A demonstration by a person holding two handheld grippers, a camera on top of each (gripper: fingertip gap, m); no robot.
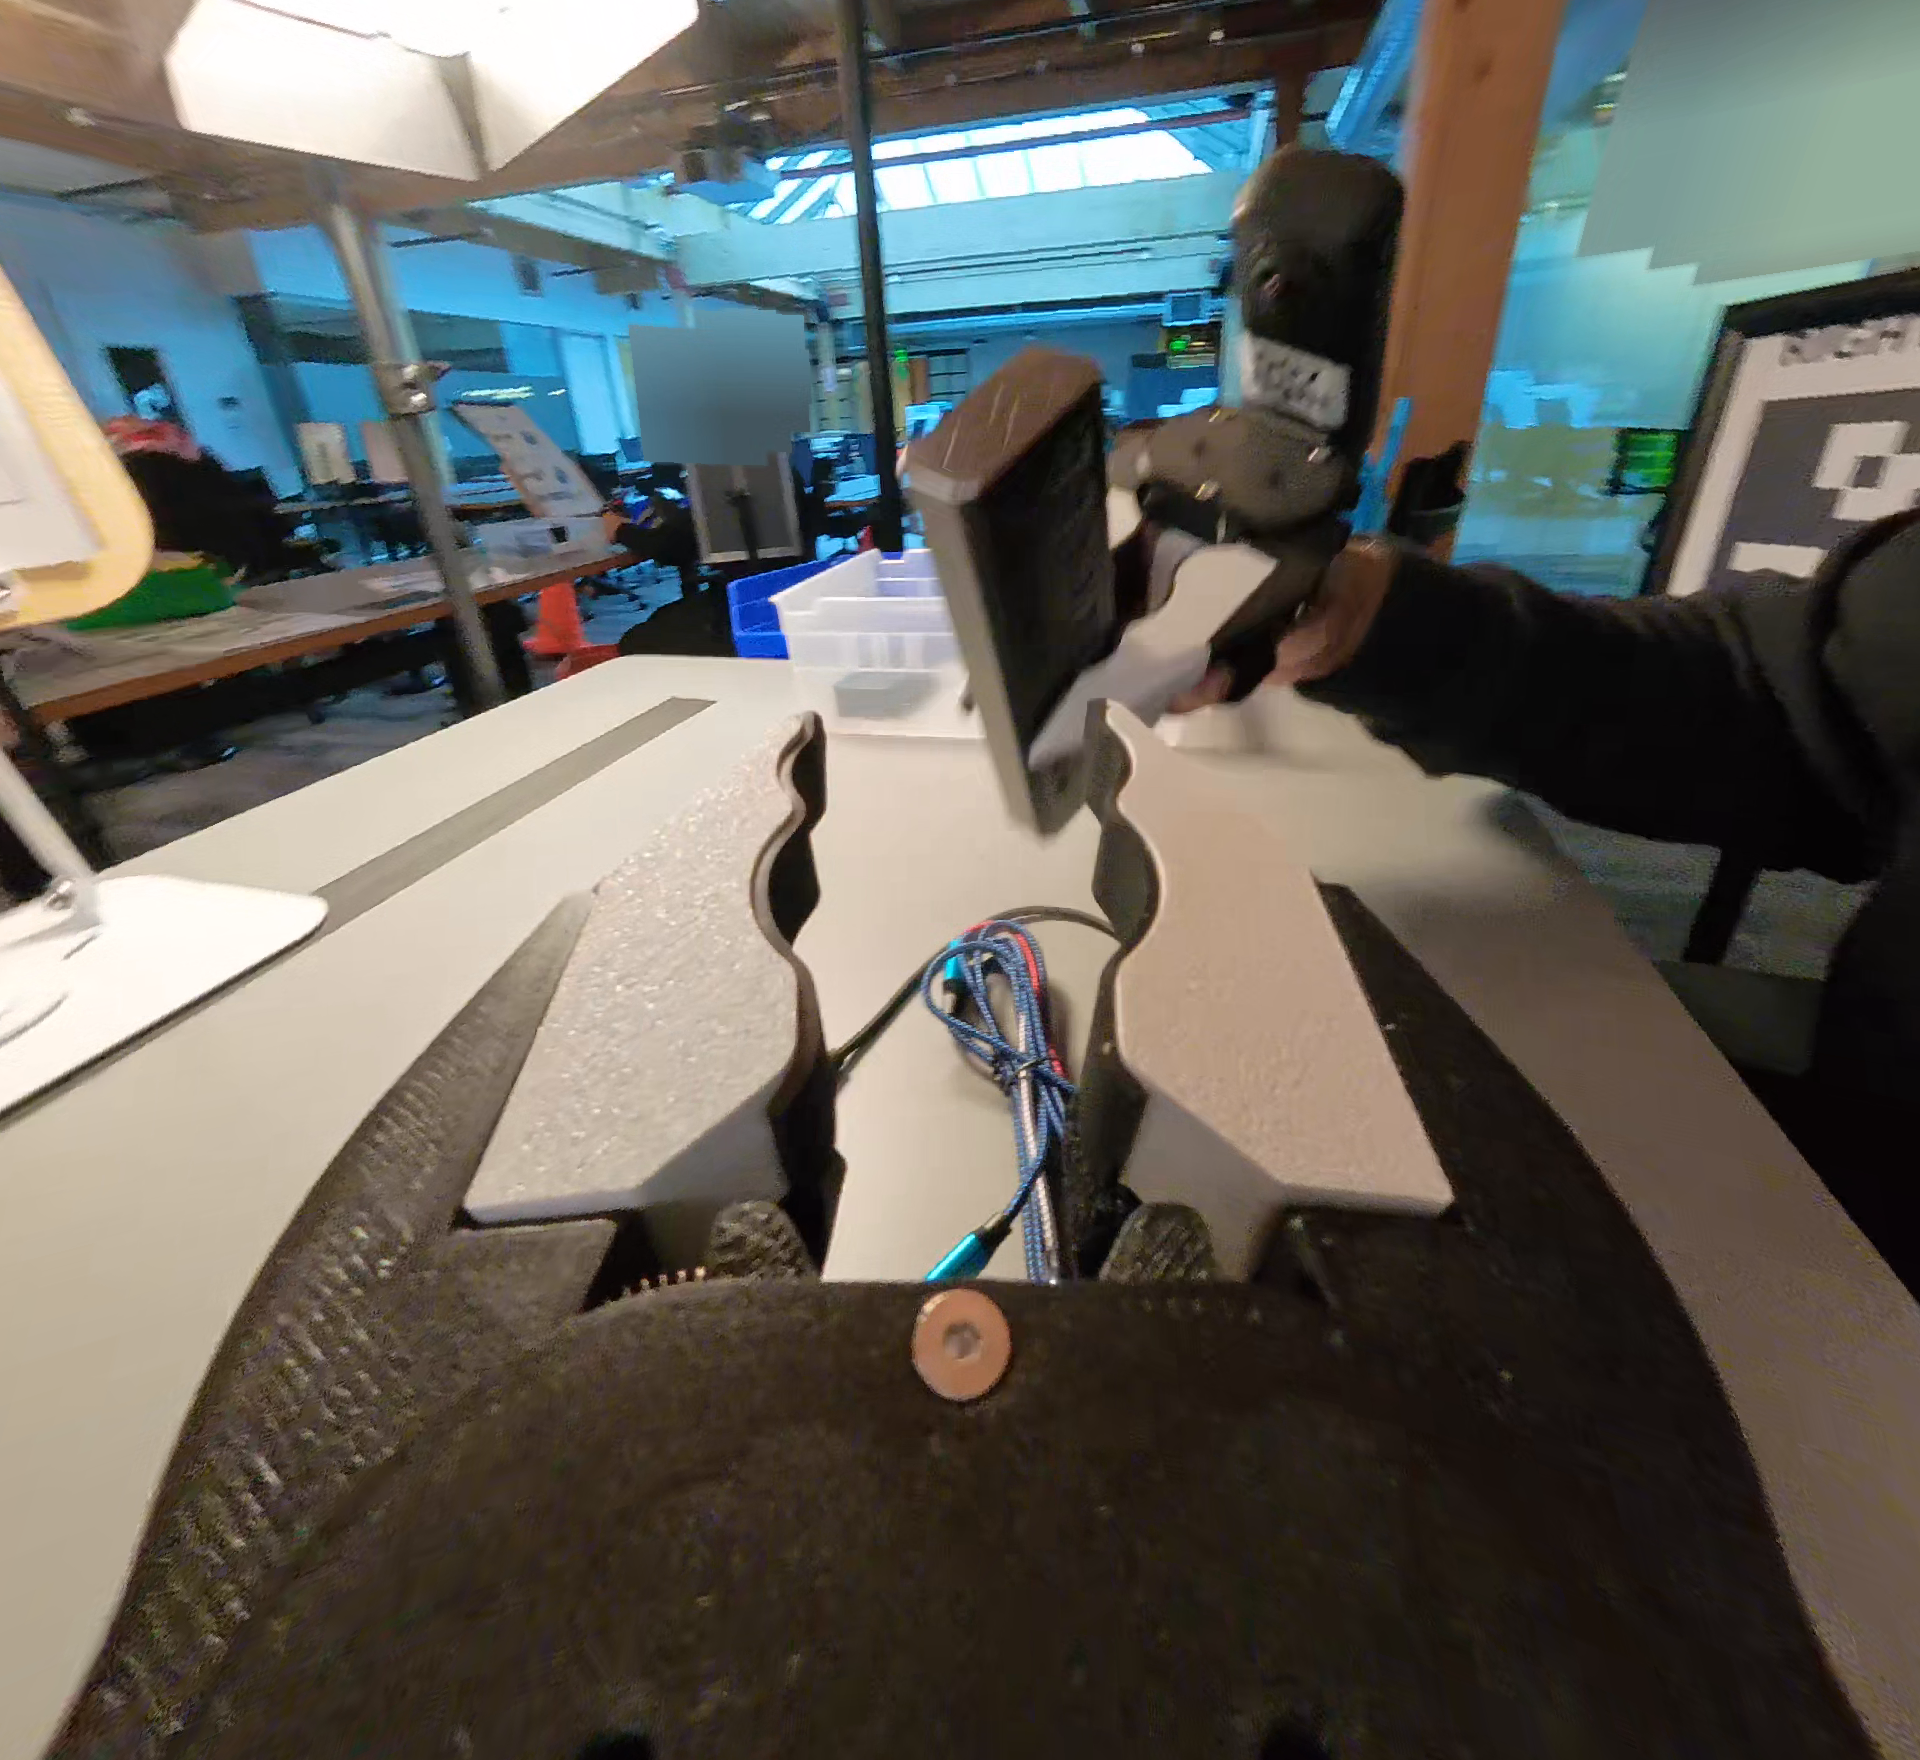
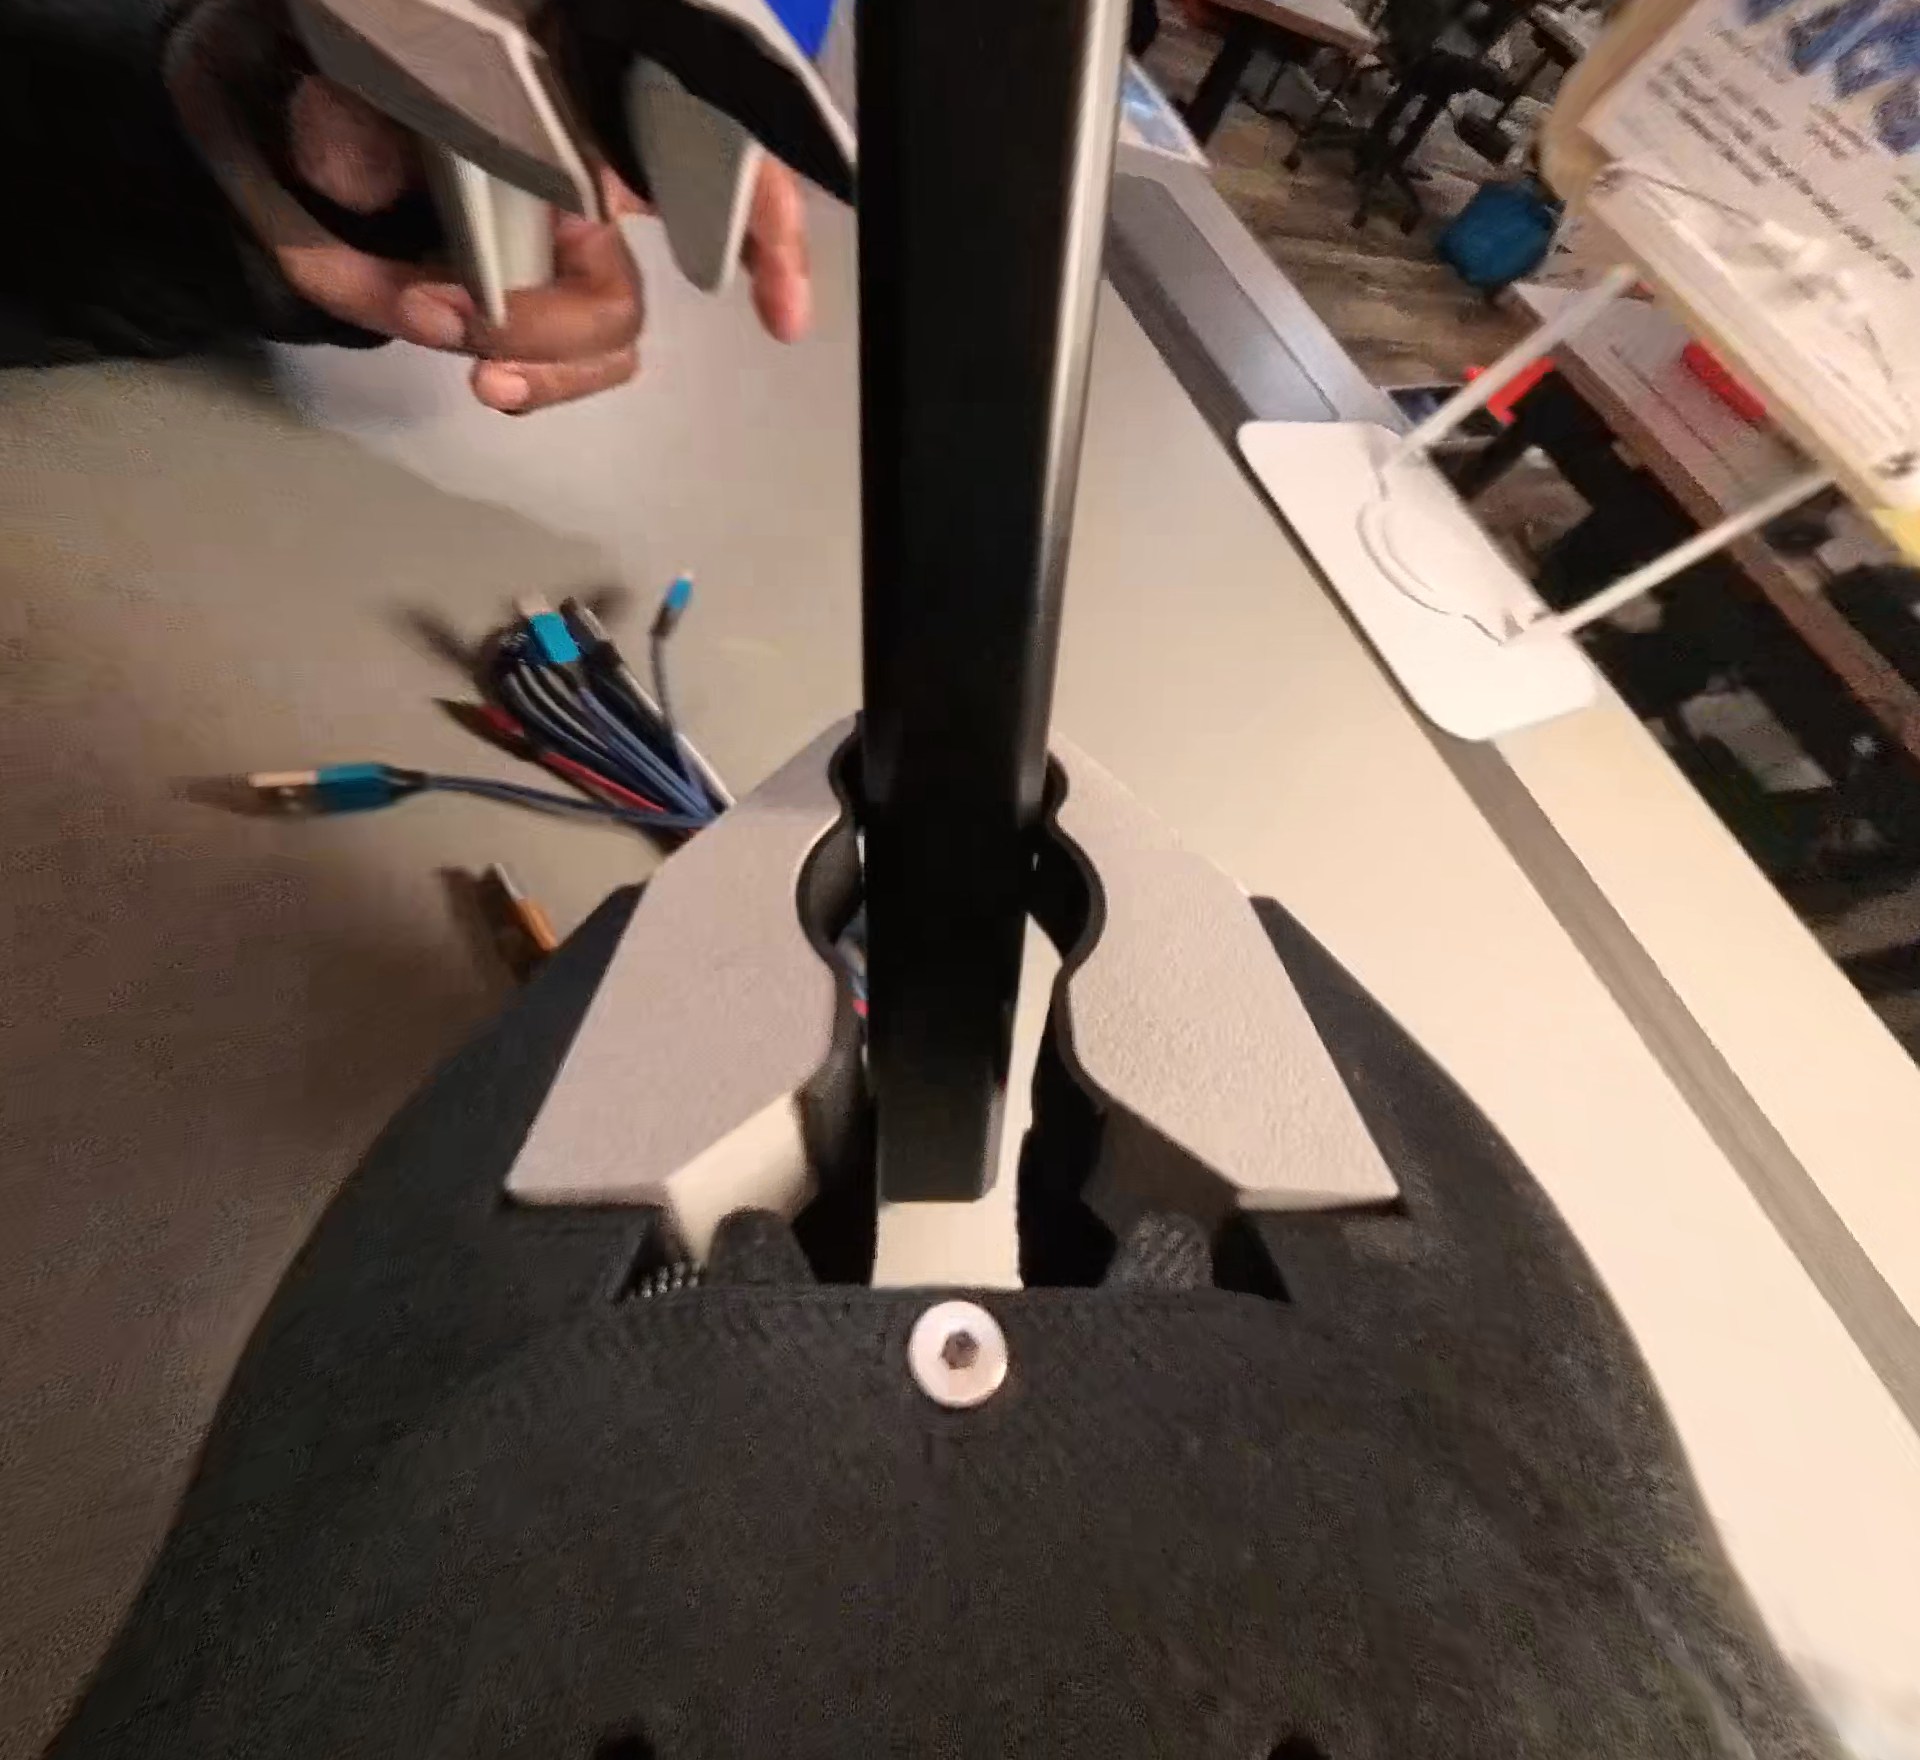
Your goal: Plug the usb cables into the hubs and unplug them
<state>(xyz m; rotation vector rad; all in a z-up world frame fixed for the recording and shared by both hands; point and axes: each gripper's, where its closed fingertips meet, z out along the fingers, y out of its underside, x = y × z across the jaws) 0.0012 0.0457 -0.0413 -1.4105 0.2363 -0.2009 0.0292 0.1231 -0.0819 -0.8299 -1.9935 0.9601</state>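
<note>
My right gripper (image 2: 956, 775) is shut on a long black USB hub (image 2: 966, 463) and holds it on end above the table. In the left wrist view the hub (image 1: 1023, 588) hangs tilted just beyond my left fingertips, with the right gripper (image 1: 1070, 744) and a hand (image 1: 1340, 609) behind it. My left gripper (image 1: 956, 754) is open and empty above a bundle of blue, red and black braided USB cables (image 1: 997, 1035). The bundle (image 2: 592, 702) lies on the grey table (image 2: 312, 515), with a loose blue-collared plug (image 2: 322, 785) and another plug (image 2: 520, 910) beside it. The left gripper (image 2: 561, 48) shows top left.
A white sign-stand base (image 1: 156, 962) sits at the table's left side; it also shows in the right wrist view (image 2: 1423, 578) by the table edge. Clear plastic bins (image 1: 873, 619) and a blue bin (image 1: 758, 609) stand at the far edge. A dark strip (image 1: 520, 806) runs along the table. Tip to tip, the grippers are about 10 centimetres apart. About 12 centimetres separates my right fingertips from the plug (image 2: 520, 910). From the right gripper's tips to the bundle (image 2: 592, 702) is close to 12 centimetres.
</note>
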